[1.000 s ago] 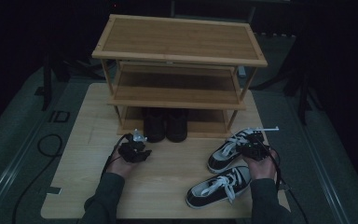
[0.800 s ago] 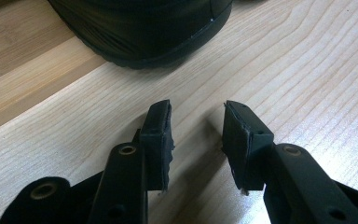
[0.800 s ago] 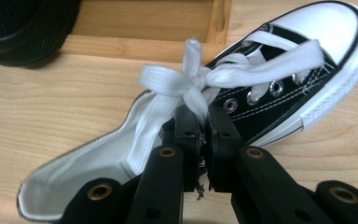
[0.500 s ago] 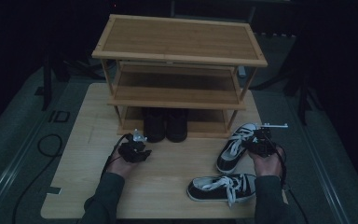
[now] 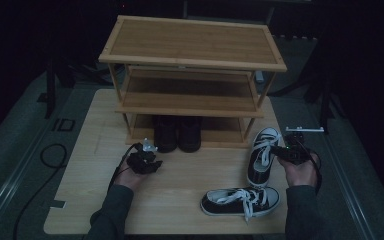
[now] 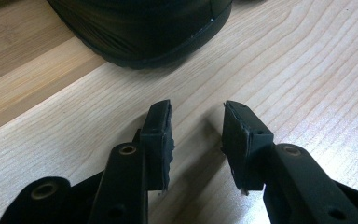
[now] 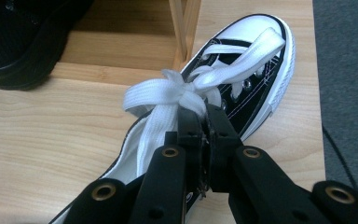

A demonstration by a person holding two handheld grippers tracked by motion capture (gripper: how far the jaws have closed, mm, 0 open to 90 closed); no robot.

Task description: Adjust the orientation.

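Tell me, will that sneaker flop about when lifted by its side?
Probably some. The sneaker looks like soft canvas, pinched at its collar by the right gripper, so the toe may sag. Its rubber sole should keep it fairly stiff lengthwise. The loose laces will likely dangle.

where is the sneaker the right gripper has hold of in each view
High view: the held sneaker stands right of centre, toe toward the shoe rack.
Left gripper view: not in it.
Right gripper view: it runs from bottom left to upper right, with the right gripper shut on it behind the laces.
Shared landmark: the black shoes under the rack.
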